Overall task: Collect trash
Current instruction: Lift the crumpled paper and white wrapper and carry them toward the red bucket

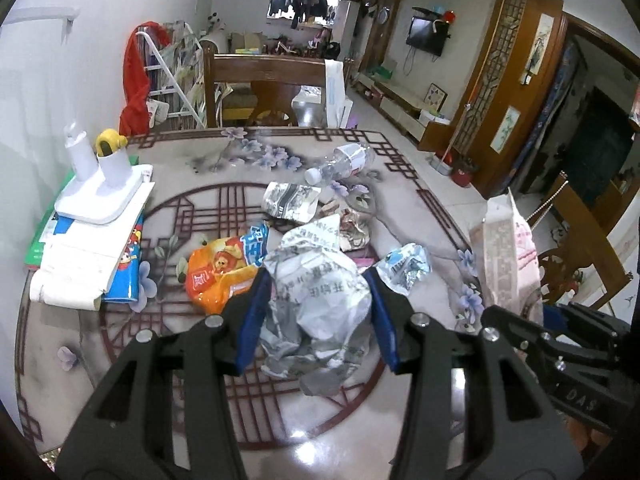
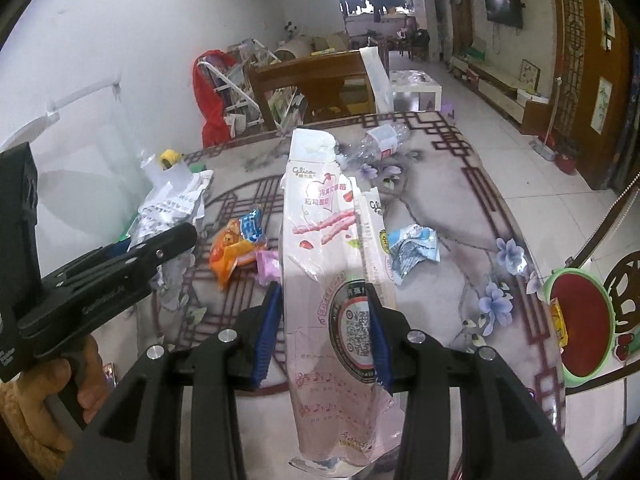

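Trash: one crumpled paper (image 1: 316, 304) pinched in the left gripper (image 1: 316, 292) jaws, one pink carton (image 2: 332, 280) pinched in the right gripper (image 2: 326, 320) jaws; beyond them one plastic bottle (image 1: 348, 160) and one orange wrapper (image 1: 216, 272) on the worktop (image 1: 420, 208).

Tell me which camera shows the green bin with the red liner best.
The right wrist view: the green bin sits in plain sight beside the table's right edge. The left wrist view does not show it at all.

Black grippers (image 1: 318, 312), blue-padded jaws
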{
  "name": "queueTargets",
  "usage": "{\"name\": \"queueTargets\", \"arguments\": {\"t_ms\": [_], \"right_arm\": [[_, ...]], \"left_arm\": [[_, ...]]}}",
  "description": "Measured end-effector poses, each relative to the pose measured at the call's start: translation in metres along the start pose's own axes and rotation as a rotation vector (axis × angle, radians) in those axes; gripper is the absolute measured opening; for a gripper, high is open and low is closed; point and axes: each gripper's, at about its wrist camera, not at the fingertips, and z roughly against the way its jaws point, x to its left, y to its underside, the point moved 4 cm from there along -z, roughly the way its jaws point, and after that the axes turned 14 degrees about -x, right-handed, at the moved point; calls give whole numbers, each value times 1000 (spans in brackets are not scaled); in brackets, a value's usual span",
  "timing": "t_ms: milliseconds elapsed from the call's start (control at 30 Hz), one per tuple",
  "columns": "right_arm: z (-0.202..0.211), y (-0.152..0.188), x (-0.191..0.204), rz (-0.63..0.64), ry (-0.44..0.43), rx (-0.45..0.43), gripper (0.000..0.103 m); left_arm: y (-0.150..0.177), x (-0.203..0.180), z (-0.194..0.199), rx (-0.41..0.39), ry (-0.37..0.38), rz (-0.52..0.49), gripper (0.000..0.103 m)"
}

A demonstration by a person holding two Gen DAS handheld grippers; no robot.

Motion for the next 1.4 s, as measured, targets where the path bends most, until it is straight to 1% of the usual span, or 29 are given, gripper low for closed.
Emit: {"name": "queueTargets", "arguments": {"t_ms": [233, 600, 900, 1033, 1200, 1400], "right_arm": [[2, -2, -6, -13, 0, -4, 40], [13, -2, -22, -36, 15, -21, 40], [21, 0, -43, -54, 29, -25, 40], [21, -1, -53, -58, 17, -27, 40], [17, -3, -61, -57, -27, -19, 40], [15, -9, -76, -40, -74, -9, 40]], "left_arm": [[2, -2, 3, 1, -8, 4, 46], [7, -16, 0, 16, 3, 4, 47], [10, -39, -4, 20, 18, -15, 47], [8, -46, -3, 11, 0, -21, 47], [8, -54, -5, 11, -36, -20, 47], [4, -73, -7, 3, -72, -5, 47]]}}
